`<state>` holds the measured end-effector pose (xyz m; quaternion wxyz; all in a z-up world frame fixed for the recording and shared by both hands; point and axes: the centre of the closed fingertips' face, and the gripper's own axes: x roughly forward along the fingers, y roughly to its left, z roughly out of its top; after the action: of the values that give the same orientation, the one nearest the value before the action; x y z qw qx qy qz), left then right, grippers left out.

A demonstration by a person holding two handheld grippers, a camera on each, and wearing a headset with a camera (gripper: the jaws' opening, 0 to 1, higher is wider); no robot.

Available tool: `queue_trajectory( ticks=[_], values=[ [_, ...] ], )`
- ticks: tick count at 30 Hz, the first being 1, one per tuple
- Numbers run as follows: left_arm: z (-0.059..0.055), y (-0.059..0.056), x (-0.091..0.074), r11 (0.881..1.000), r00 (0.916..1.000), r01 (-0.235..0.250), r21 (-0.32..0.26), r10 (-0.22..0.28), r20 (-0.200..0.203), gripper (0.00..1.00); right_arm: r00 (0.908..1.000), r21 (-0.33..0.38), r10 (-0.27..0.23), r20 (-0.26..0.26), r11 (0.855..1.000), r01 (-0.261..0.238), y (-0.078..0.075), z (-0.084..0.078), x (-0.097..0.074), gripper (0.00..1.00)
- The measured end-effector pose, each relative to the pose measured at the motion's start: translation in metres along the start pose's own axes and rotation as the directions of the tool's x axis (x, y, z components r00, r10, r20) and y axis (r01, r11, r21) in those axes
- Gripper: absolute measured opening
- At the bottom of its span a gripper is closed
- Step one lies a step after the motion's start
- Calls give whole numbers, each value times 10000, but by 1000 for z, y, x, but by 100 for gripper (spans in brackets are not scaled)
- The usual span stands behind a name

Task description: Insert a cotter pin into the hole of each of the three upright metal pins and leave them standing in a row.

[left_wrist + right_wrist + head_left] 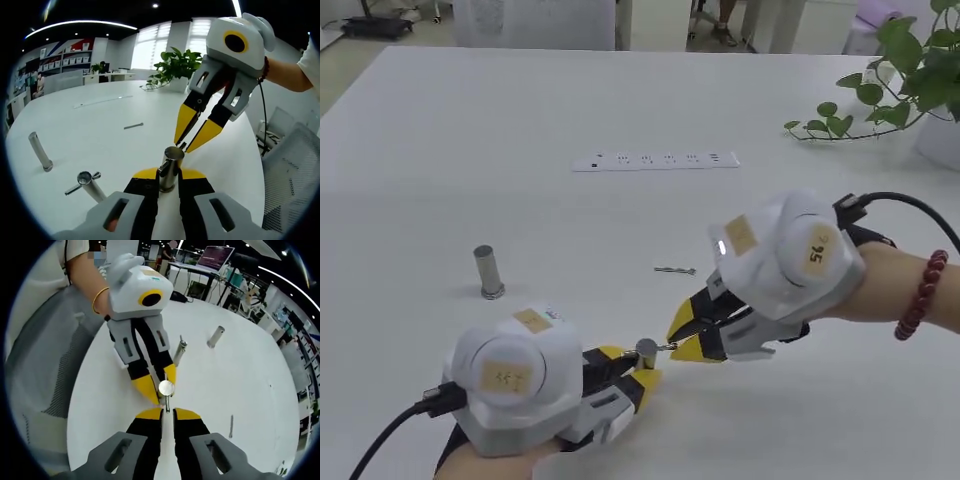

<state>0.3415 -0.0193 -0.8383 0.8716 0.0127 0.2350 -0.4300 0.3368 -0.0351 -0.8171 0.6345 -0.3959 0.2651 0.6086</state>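
Observation:
My left gripper (pixel 638 370) (pixel 169 176) is shut on a short upright metal pin (pixel 646 349) (pixel 170 161) near the table's front edge. My right gripper (pixel 688 335) (pixel 168 413) is shut on a thin cotter pin (pixel 666 347) (pixel 167 402), whose tip touches the top of that held pin (pixel 166 387). A second metal pin (pixel 89 181) (pixel 179 350) has a cotter pin through its head. A third, bare pin (pixel 488 272) (pixel 40 151) (pixel 216 336) stands upright to the left. One loose cotter pin (pixel 675 270) (pixel 133 126) (pixel 231 426) lies on the table.
A white power strip (pixel 655 160) lies flat across the middle of the white table (pixel 470 150). A potted plant (pixel 910 70) stands at the far right corner. Cables trail from both grippers. Chairs stand beyond the far edge.

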Motion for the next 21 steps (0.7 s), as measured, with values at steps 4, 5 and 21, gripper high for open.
queue_trajectory(
  ticks=[4, 5, 21],
  values=[
    [-1, 0, 0, 10000, 10000, -17, 7, 17, -10, 13, 9999, -110, -47, 95, 9999, 48, 0, 1, -2, 7],
    [-1, 0, 0, 10000, 10000, -16, 7, 16, -10, 13, 9999, -185, -18, 125, 9998, 20, 0, 1, -2, 6],
    [-2, 1, 0, 9998, 10000, 44, -186, -43, 75, 13, 9995, -251, 89, 300, 9997, -81, 3, 8, 2, 5]
  ],
)
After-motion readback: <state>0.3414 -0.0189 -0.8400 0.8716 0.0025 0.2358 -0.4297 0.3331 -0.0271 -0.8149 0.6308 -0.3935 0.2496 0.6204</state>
